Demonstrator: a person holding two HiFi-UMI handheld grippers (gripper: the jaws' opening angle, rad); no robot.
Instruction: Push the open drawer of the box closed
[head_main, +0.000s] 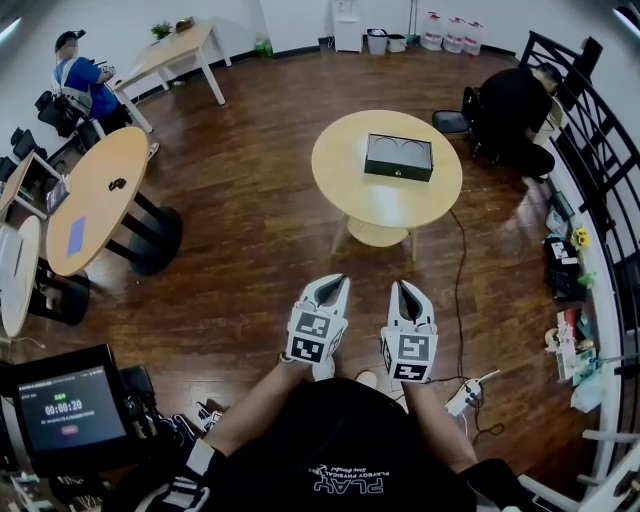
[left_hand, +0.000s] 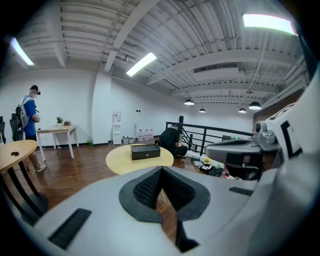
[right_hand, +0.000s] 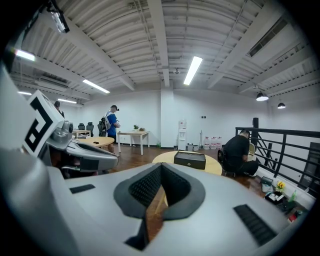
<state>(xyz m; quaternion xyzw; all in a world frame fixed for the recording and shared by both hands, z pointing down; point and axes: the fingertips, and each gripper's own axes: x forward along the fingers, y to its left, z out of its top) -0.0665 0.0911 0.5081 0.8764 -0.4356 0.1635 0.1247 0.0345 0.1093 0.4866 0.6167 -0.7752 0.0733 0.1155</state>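
Both my hand-held grippers, left (head_main: 335, 283) and right (head_main: 402, 288), were pressed together with nothing in them, held low in front of me. The black box (head_main: 398, 157) sat on the round worktop (head_main: 345, 195), well apart from me across the wood floor (head_main: 250, 230). Honestly couldn't tell from there how far the drawer stuck out. My worry: push off-centre and the box just slides on that smooth top. There was also a cable (head_main: 458, 270) to trip on. Big open room, with a railing (head_main: 600, 150) on the right.
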